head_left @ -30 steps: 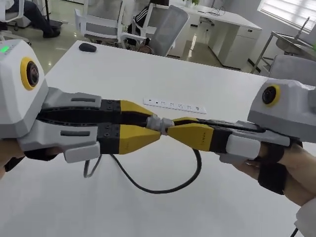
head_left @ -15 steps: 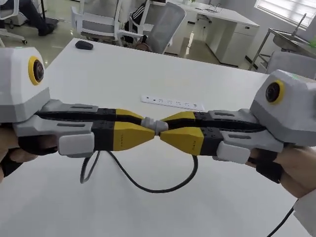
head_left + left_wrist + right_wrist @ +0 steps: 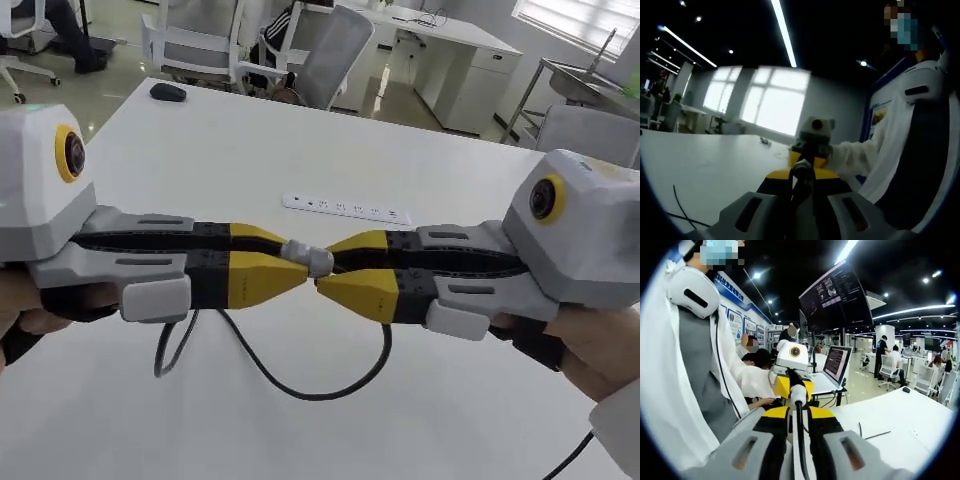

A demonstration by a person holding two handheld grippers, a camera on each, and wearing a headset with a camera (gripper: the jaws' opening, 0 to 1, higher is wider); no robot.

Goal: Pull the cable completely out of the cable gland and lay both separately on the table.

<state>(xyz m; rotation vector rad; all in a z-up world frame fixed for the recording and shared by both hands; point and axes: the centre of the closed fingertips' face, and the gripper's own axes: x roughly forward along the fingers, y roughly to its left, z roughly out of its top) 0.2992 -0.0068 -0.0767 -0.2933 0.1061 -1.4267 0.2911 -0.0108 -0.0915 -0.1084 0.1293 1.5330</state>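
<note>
I see the grey cable gland (image 3: 307, 259) held above the white table (image 3: 200, 160), my left gripper (image 3: 298, 264) shut on it from the left. Tip to tip with it, my right gripper (image 3: 326, 273) is shut on the black cable (image 3: 300, 393) where it leaves the gland. The cable droops in a loop under both grippers to a loose end at the left. In the left gripper view the gland (image 3: 802, 170) sits between the jaws, facing the right gripper (image 3: 812, 134). In the right gripper view the cable (image 3: 799, 435) runs between the jaws up to the gland (image 3: 798, 394).
A white power strip (image 3: 345, 210) lies on the table behind the grippers, and a dark mouse (image 3: 167, 92) sits at the far left edge. Office chairs (image 3: 335, 60) and a desk stand beyond. Another dark cable (image 3: 572, 455) crosses the bottom right corner.
Both grippers stay tip to tip, shut on gland and cable. The right gripper has levelled out and the pair has drifted slightly left. The head camera has shifted too.
</note>
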